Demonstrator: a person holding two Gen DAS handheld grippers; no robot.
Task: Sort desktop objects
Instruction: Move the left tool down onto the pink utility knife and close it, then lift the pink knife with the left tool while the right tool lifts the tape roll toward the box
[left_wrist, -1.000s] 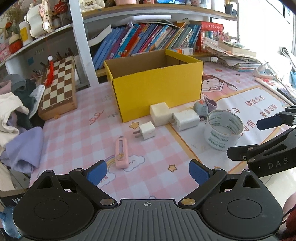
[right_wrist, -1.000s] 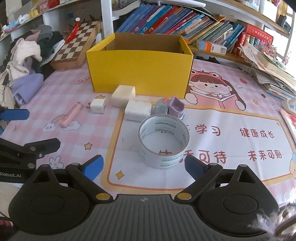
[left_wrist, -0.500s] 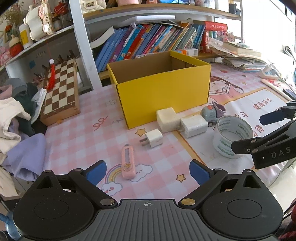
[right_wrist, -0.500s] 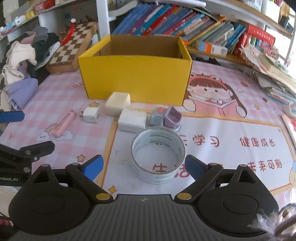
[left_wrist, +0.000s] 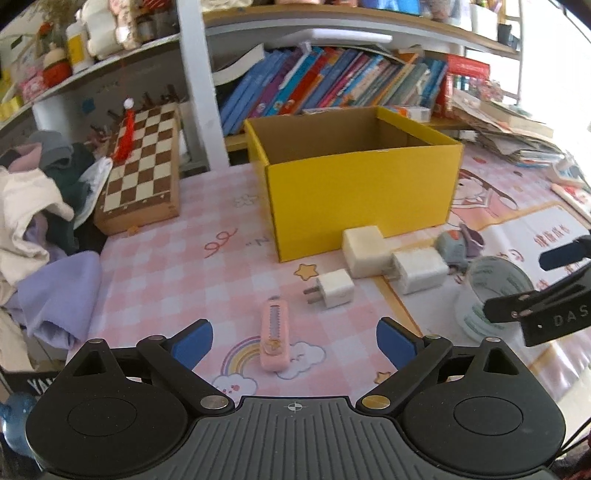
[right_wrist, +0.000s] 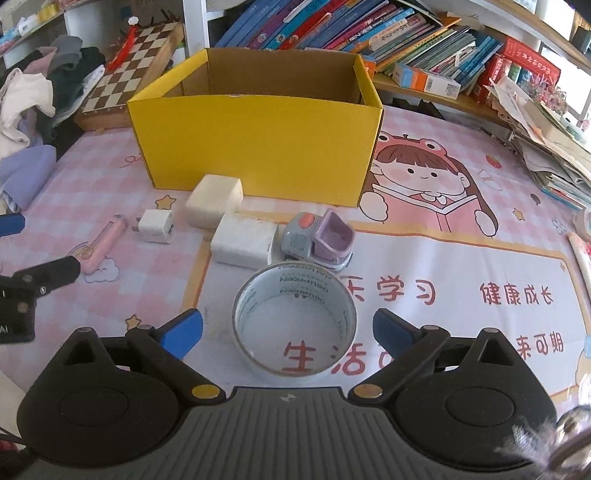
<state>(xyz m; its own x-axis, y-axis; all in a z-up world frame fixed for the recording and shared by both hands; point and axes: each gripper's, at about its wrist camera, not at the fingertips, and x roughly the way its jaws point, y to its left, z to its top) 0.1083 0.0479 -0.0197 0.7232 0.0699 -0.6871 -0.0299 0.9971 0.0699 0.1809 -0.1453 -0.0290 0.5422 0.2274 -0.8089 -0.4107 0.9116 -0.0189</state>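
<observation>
**Six small objects lie in front of an open yellow box**

Six things wait on the pink checked desk mat (right_wrist: 155, 295), all outside the yellow cardboard box (right_wrist: 258, 147), which stands open-topped behind them with nothing visible inside. A roll of clear tape (right_wrist: 295, 325) lies flat, nearest the right gripper (right_wrist: 288, 328), whose blue fingertips (right_wrist: 183, 328) flank it without touching; those jaws are opening wider, the roll between them on the mat. Just behind the tape sits a grey and purple toy truck (right_wrist: 317, 240), touching or almost touching the roll; the angle makes it hard to tell. Beside the truck is a white charger block (right_wrist: 243, 240), and behind that a cream block (right_wrist: 214, 199) close to the box's front wall. A small white plug adapter (right_wrist: 155, 225) lies further left, then a pink utility knife (left_wrist: 274, 334).

The left gripper (left_wrist: 294, 341) hovers above the knife with its jaws spread wide and empty. A chessboard (left_wrist: 142, 170), a pile of clothes (left_wrist: 40, 206) and shelves of books (left_wrist: 332, 85) surround the mat.
</observation>
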